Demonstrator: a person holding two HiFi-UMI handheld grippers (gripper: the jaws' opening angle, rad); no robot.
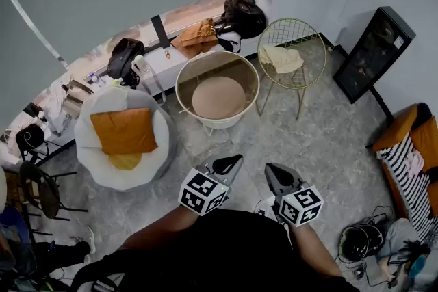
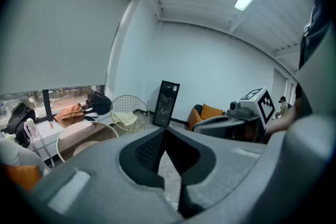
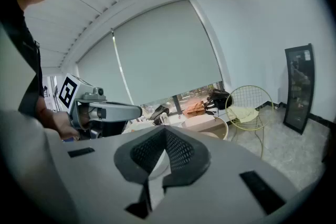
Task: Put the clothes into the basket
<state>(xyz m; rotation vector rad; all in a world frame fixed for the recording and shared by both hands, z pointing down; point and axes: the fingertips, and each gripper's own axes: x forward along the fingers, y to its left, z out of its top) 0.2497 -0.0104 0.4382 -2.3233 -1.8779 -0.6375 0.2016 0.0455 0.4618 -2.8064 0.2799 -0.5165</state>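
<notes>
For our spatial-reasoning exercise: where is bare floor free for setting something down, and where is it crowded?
Free: the grey floor bordered by the wire chair, black panel and striped sofa; also the strip on the near side of the white basket. Crowded: the window ledge with black bags and a brown garment, and the corner left of the beanbag.

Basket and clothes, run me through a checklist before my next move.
1. Basket empty, top open: ok.
2. Pale cloth lying free on the wire chair: ok.
3. Brown bundle behind the basket is clothing: cannot tell.
4. Left gripper empty: ok.
5. Right gripper empty: ok.
6. Jaws open for a grab: not ok, both shut.
</notes>
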